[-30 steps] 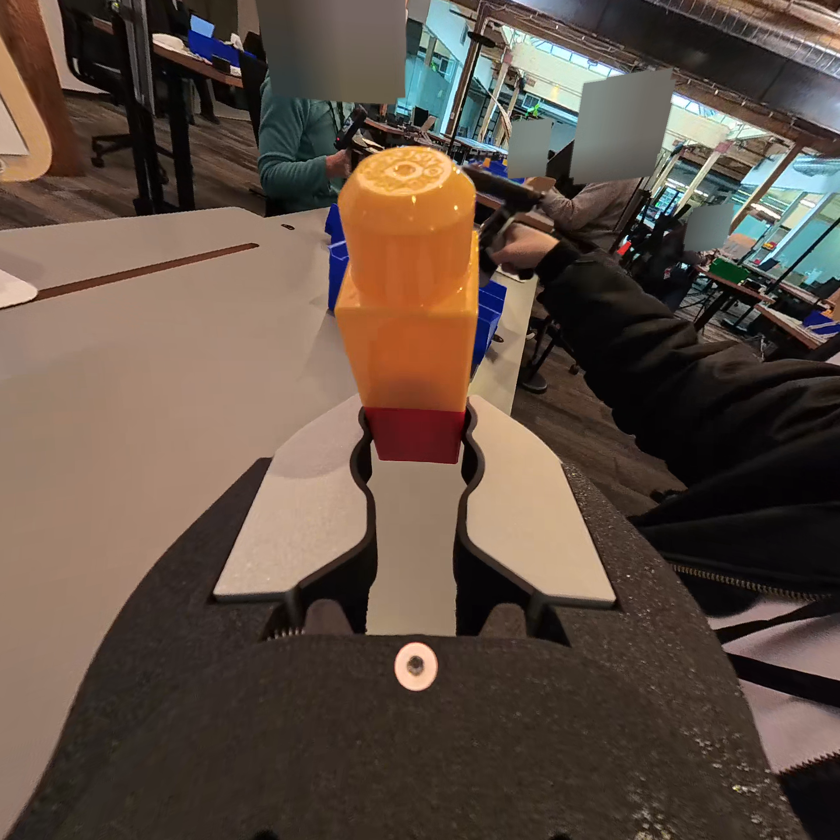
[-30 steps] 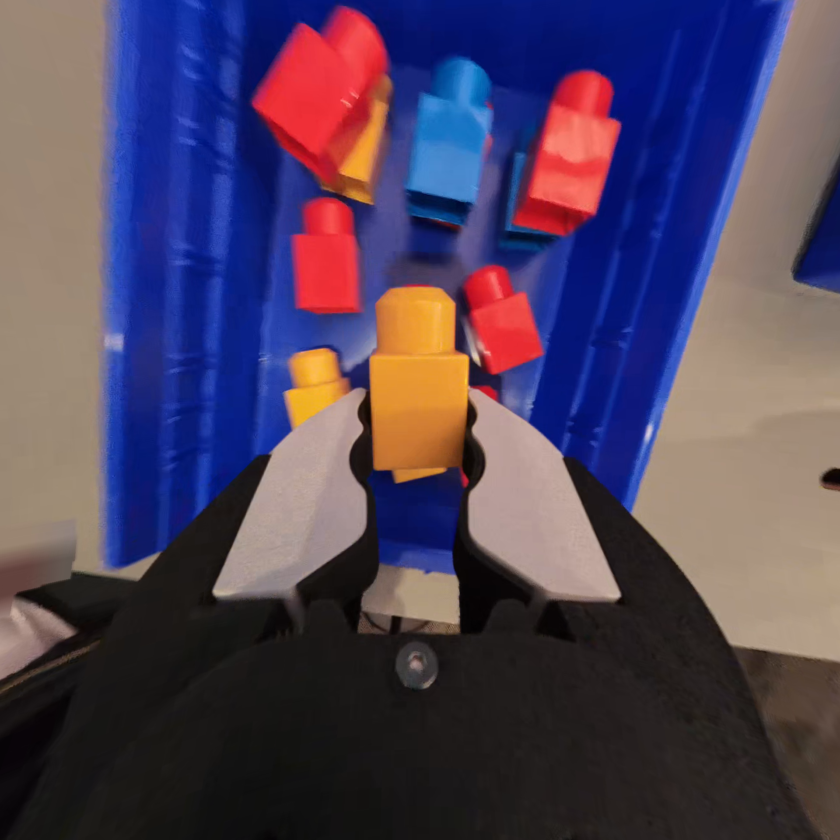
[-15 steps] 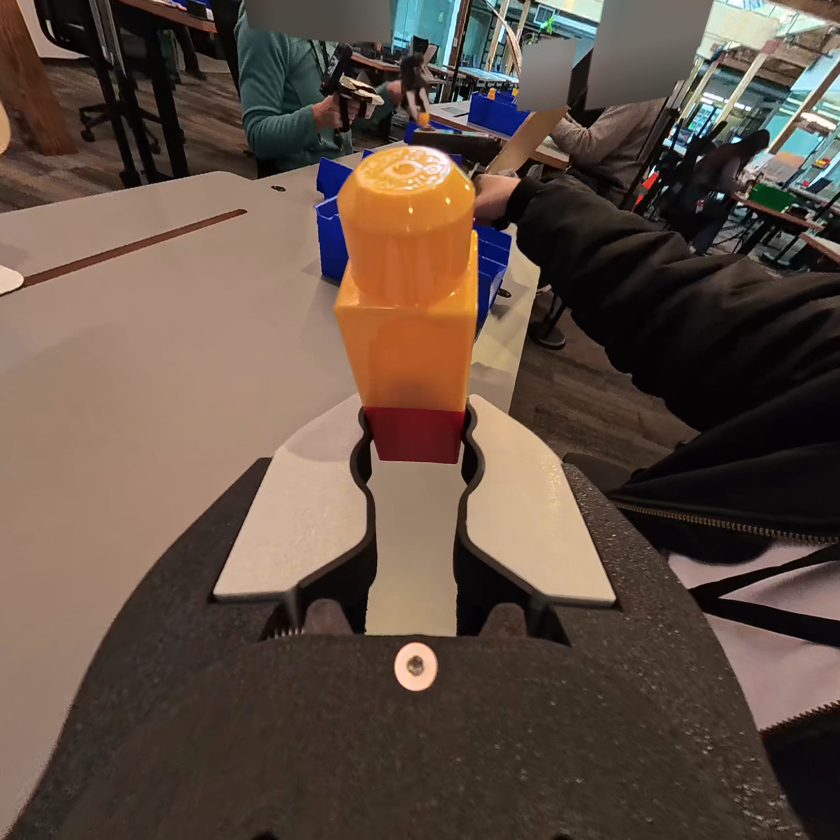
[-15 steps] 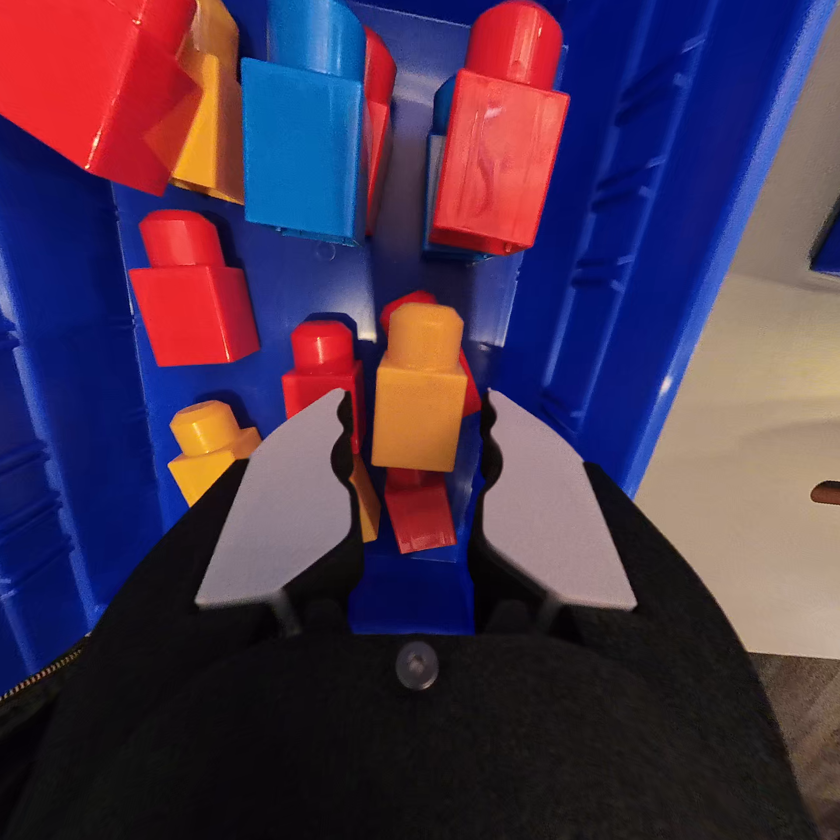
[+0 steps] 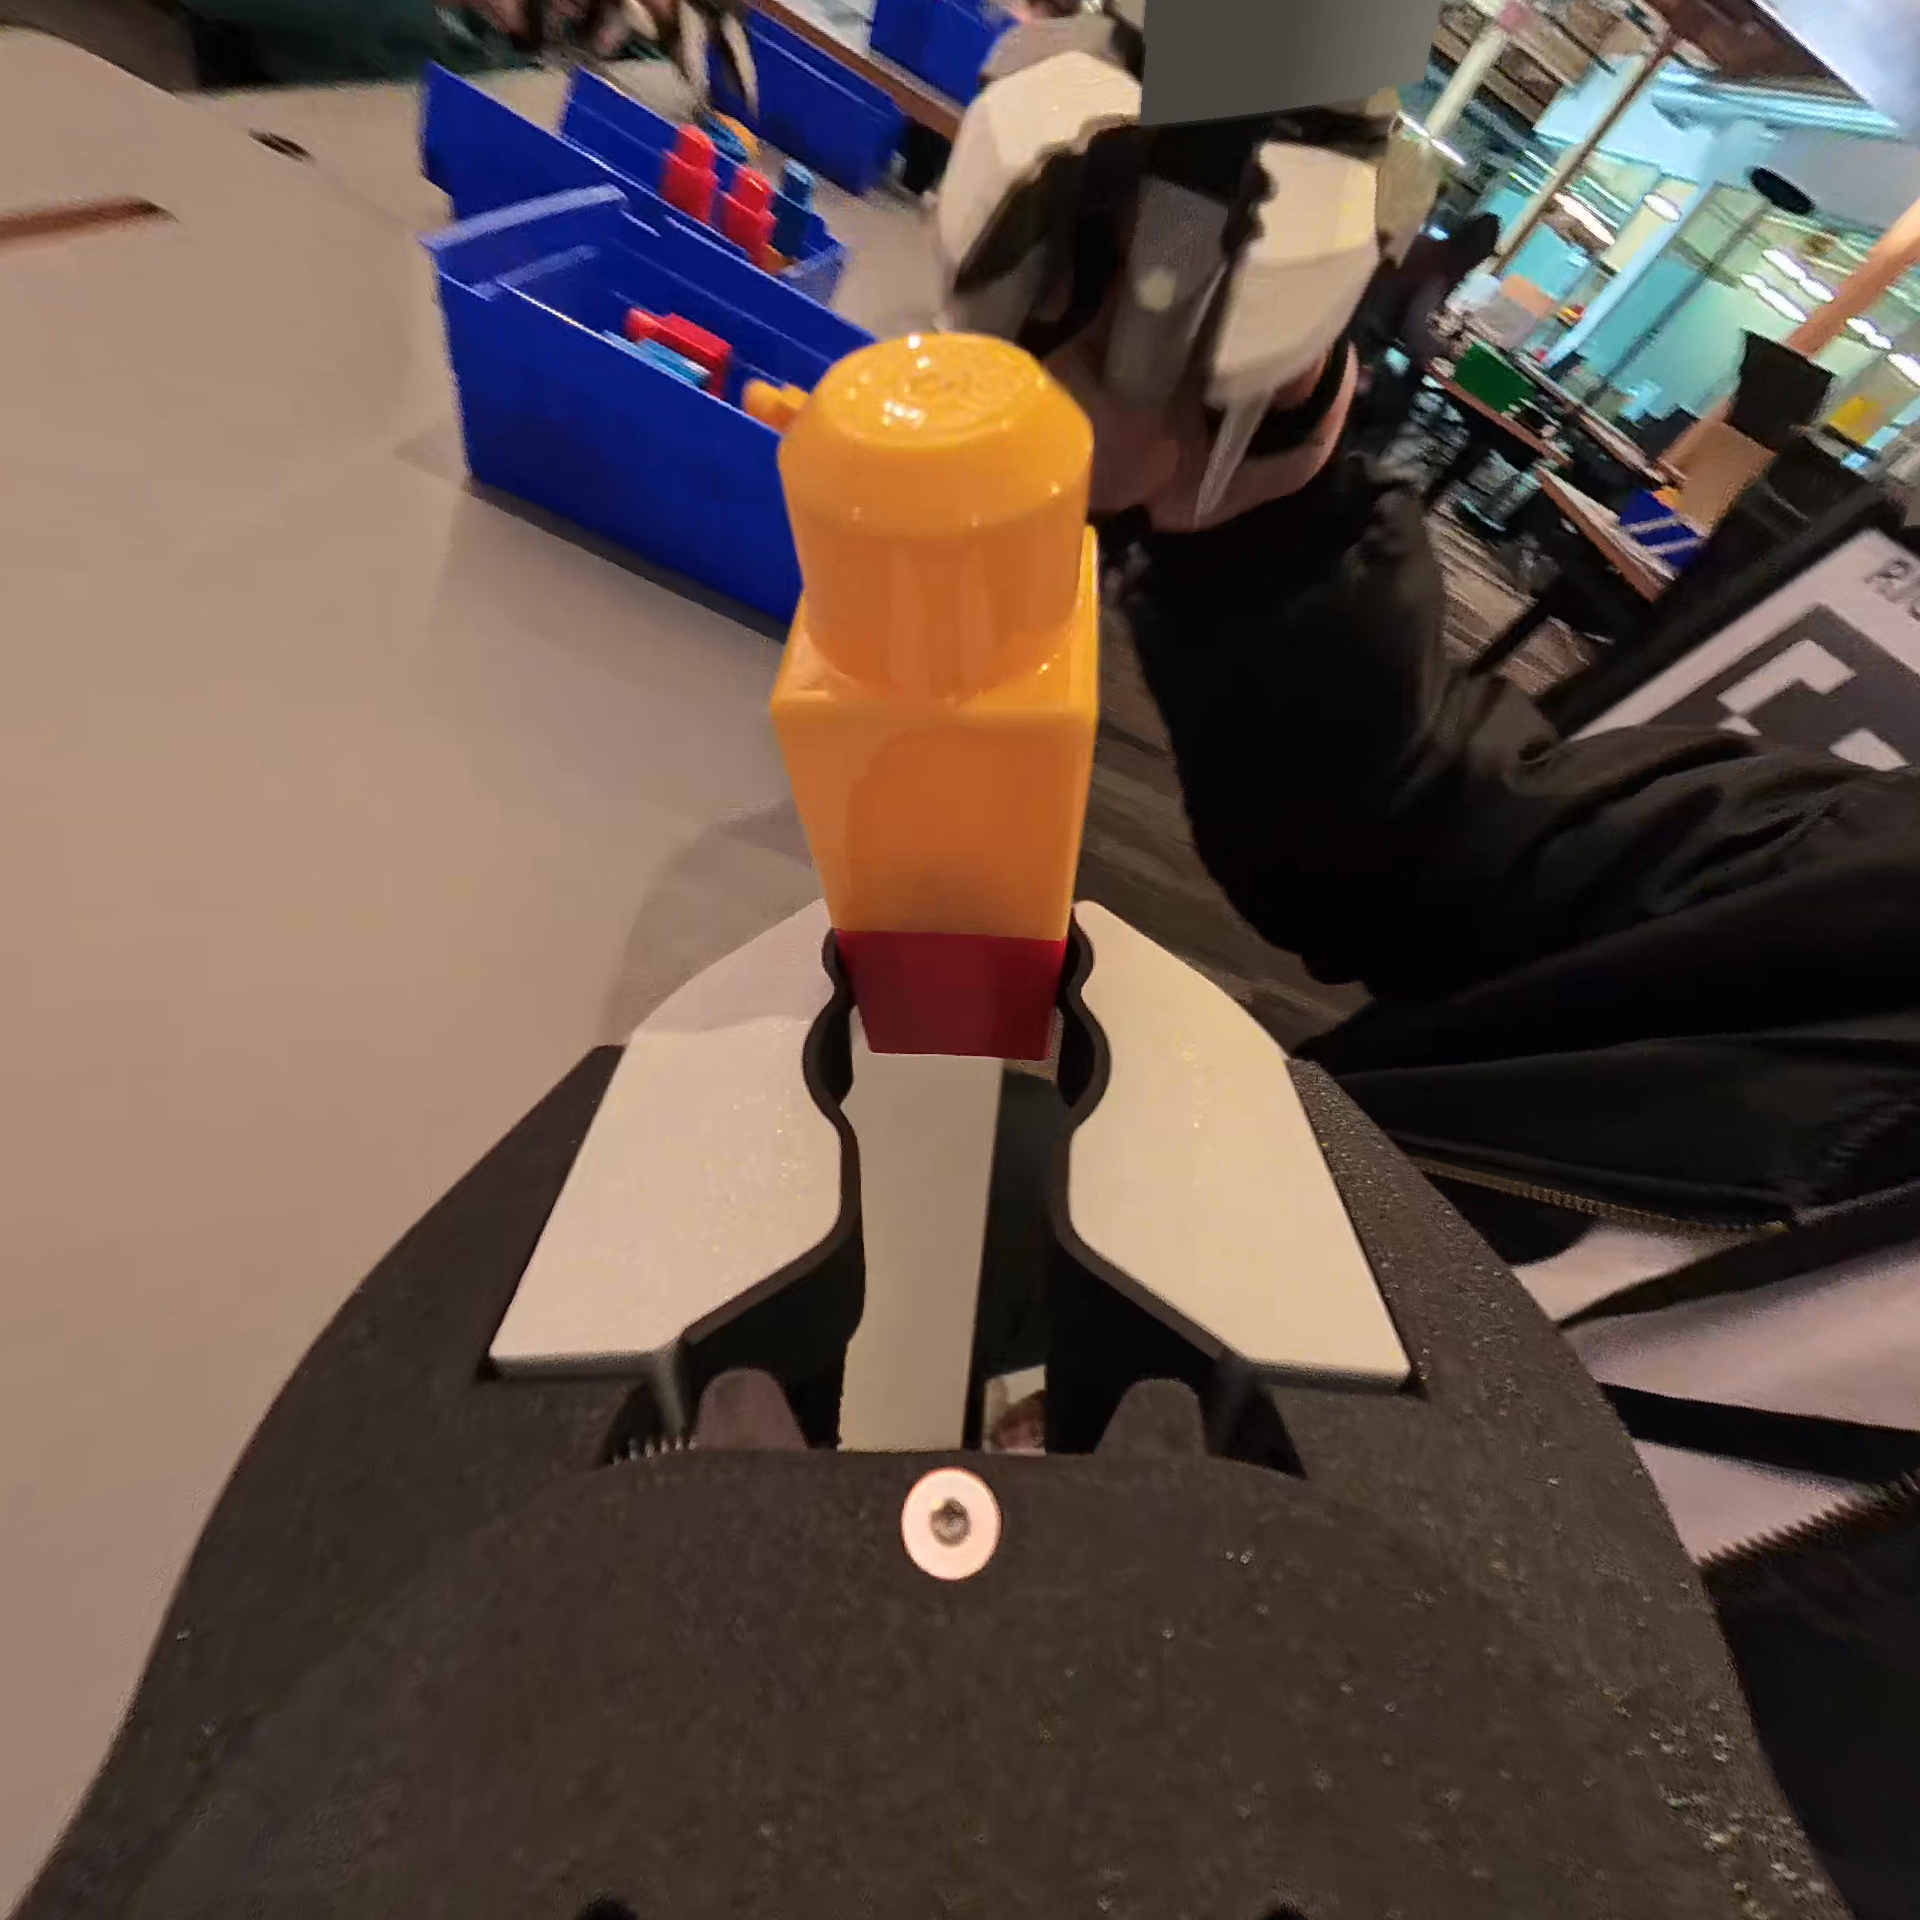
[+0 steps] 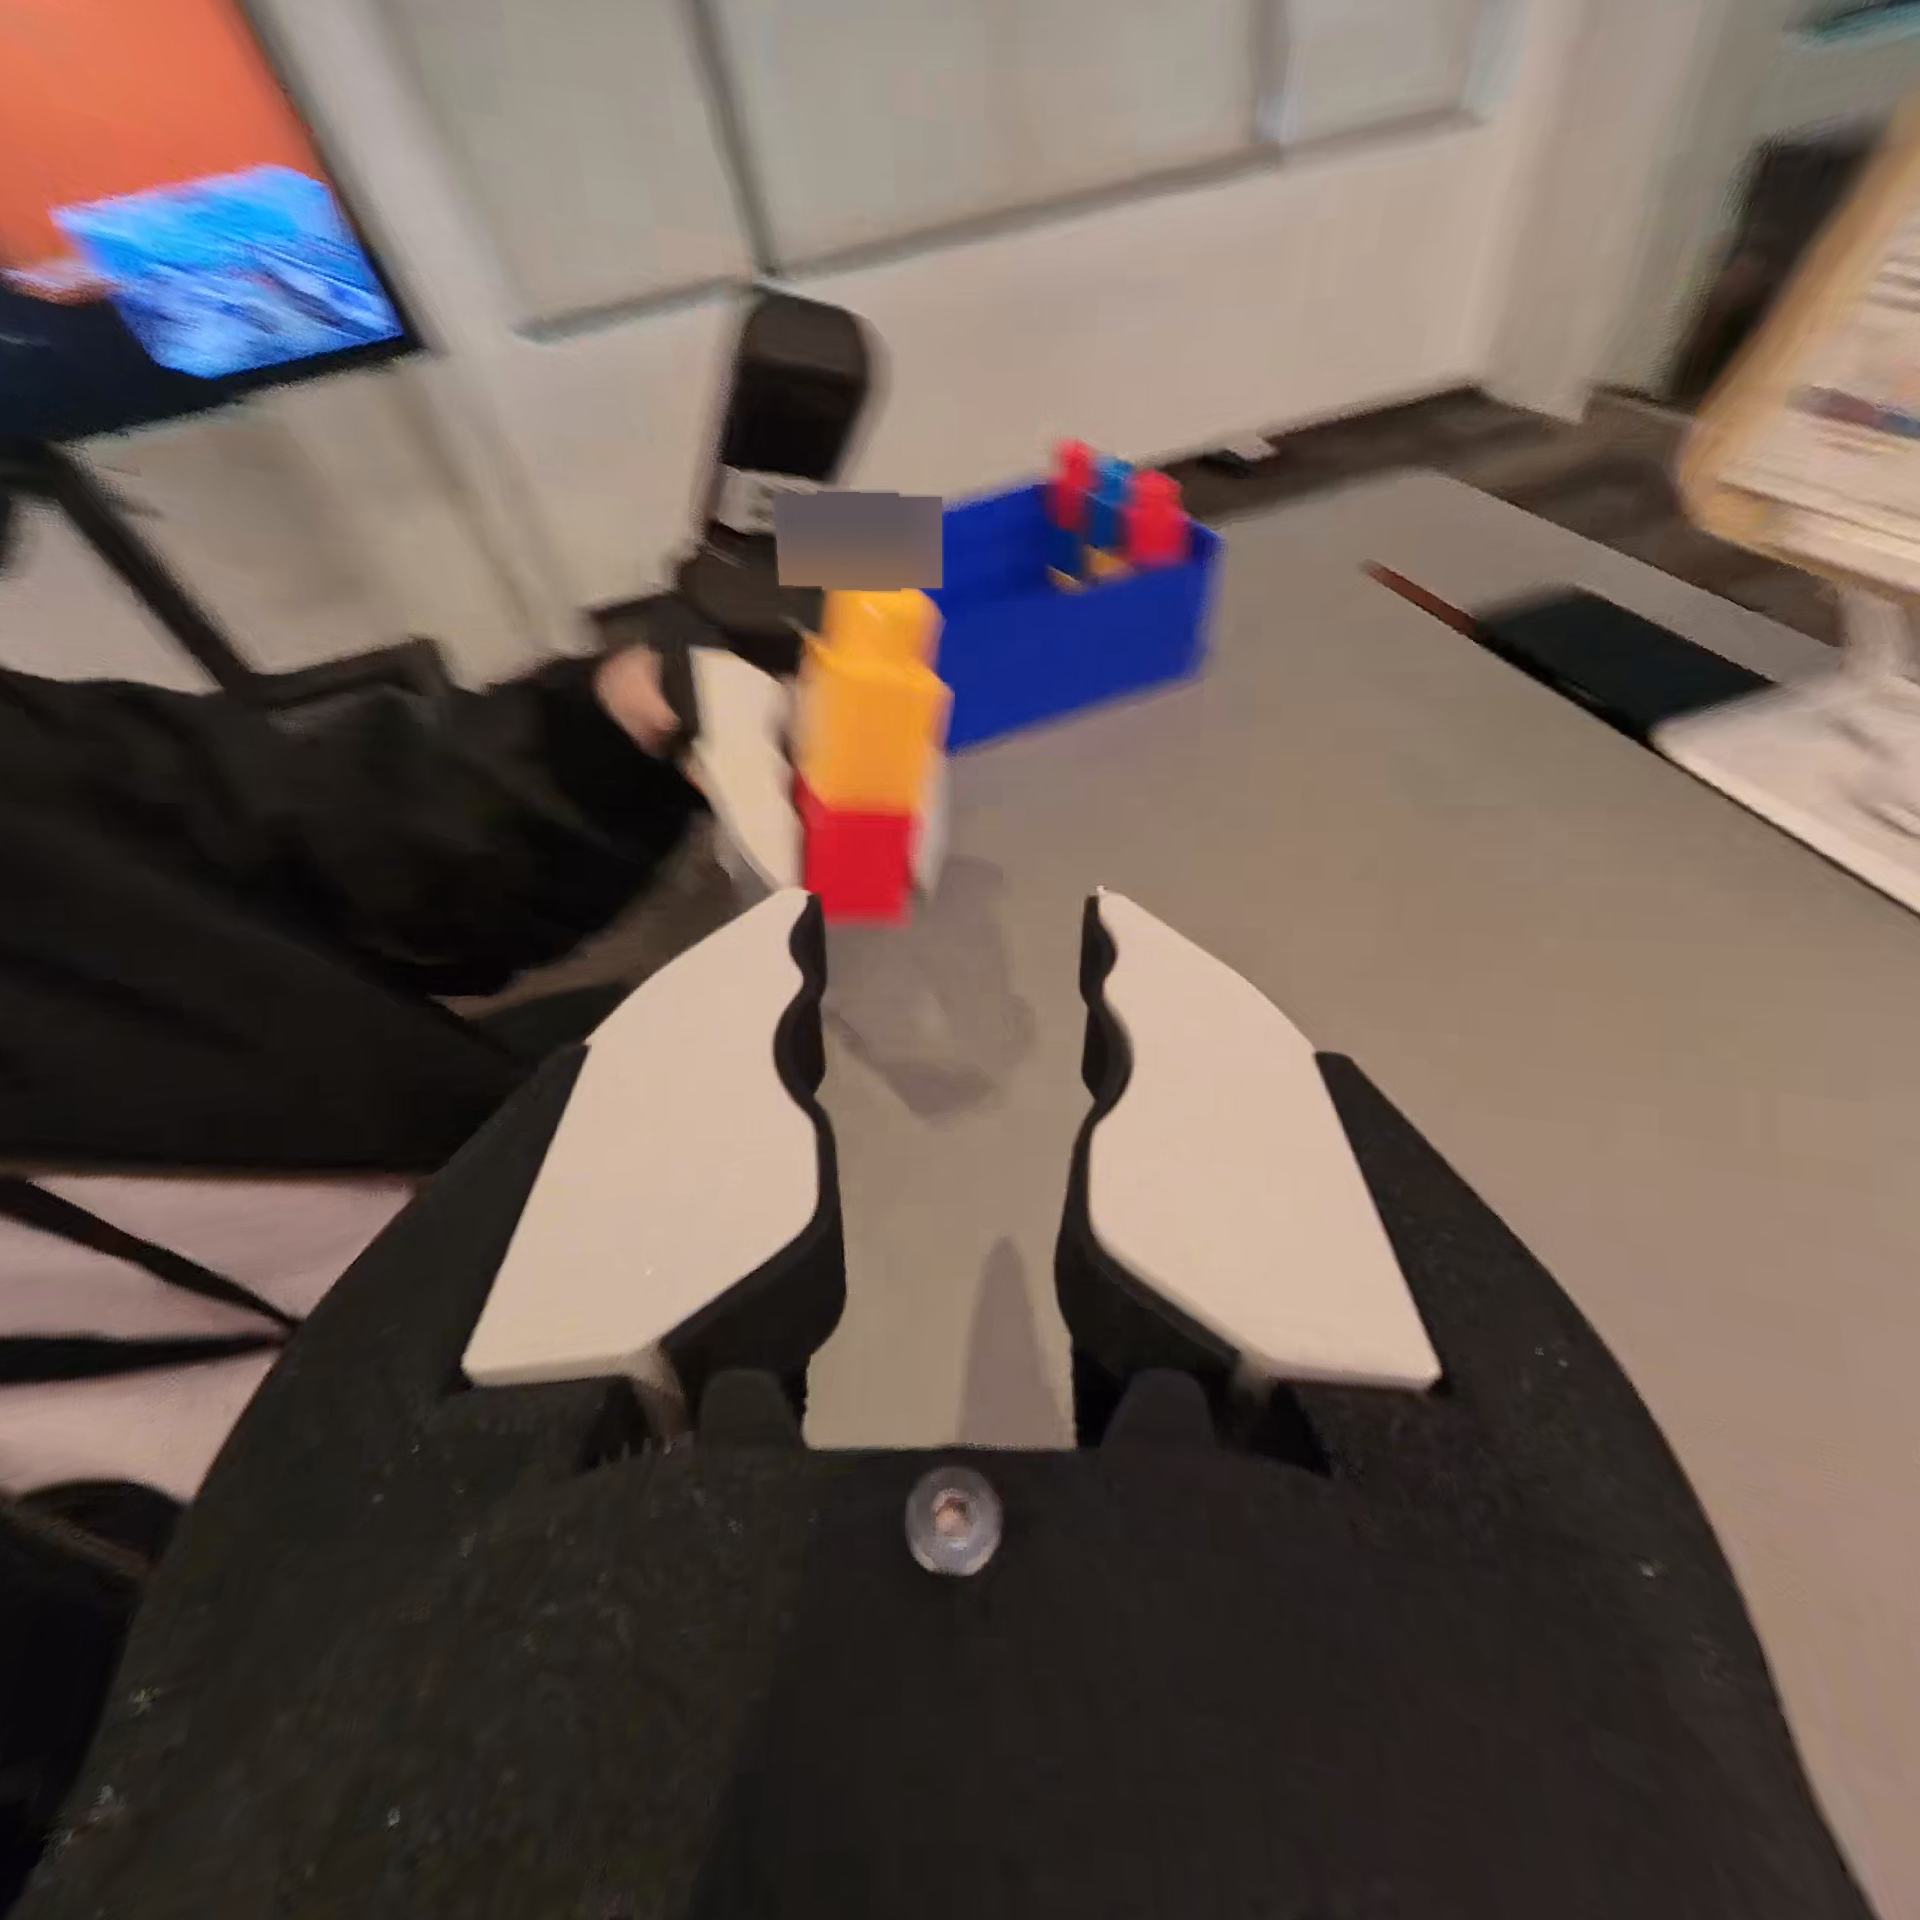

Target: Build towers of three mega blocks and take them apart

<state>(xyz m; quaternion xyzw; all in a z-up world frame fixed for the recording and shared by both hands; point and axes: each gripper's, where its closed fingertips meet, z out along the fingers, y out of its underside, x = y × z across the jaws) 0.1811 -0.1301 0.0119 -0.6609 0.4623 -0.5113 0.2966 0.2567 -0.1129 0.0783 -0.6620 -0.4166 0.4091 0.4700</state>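
We hold the left tool [image 5: 954,982] closed on a red block [image 5: 954,995], gripping it by its sides at the fingertips. An orange block [image 5: 935,665] is stacked on the red one, stud pointing away from the camera, so the pair forms a two-block stack raised over the grey surface [image 5: 260,831]. Far left in the left wrist view, blue bins [image 5: 623,436] sit on the surface with red, blue and orange blocks inside.

Our right tool [image 6: 951,925] is open, its jaws well apart with nothing between them, only the bare surface [image 6: 1351,935] showing through the gap. In the right wrist view, which is blurred, the same stack appears beyond the fingertips, a little to the left: the orange block [image 6: 873,707] above the red block [image 6: 857,862], gripped by the left tool [image 6: 831,821]. Farther back, to the right of the stack, a blue bin [image 6: 1081,634] stands on the surface with red and blue blocks rising above its rim. A black sleeve [image 6: 260,831] fills the left side.
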